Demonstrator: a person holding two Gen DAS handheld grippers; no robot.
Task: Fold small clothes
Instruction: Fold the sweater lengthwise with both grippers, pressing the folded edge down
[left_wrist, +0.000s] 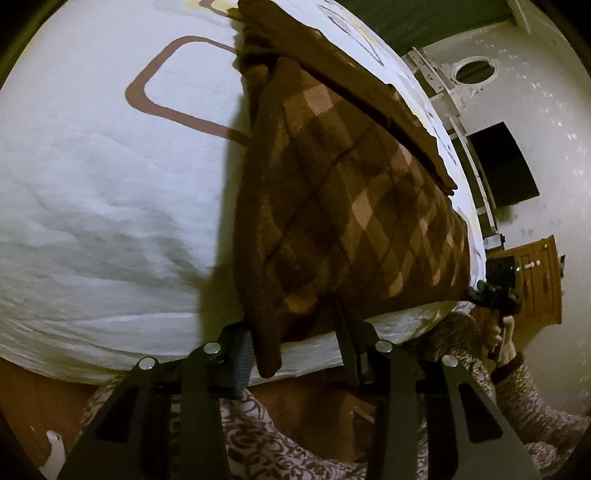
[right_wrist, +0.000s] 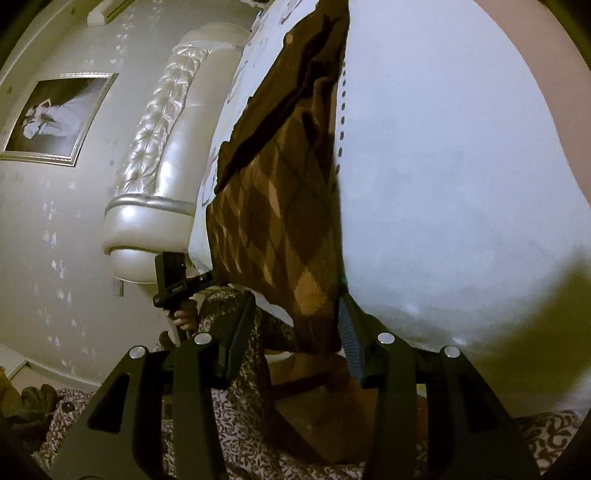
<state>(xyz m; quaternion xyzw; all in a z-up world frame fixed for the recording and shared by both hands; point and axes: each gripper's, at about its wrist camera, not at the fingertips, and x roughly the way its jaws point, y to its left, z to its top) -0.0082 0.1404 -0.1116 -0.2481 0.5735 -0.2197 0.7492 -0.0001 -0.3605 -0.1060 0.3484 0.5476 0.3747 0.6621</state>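
Two grippers (left_wrist: 295, 354) (right_wrist: 295, 332), brown argyle garment (left_wrist: 351, 206), bed (left_wrist: 92, 221)

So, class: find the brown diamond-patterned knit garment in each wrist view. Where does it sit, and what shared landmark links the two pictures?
Left wrist view: brown knit garment fills the centre, running toward upper left.
Right wrist view: garment stands centre, running toward the top.
Shared landmark: white bedsheet beneath it.

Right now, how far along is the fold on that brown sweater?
Done: the brown argyle sweater lies spread on the white bedsheet, a plain brown part already lying over its far edge. In hand: the left gripper and right gripper each straddle a near hem corner, jaws open, not yet clamped. Left: grip the hem and fold it away.
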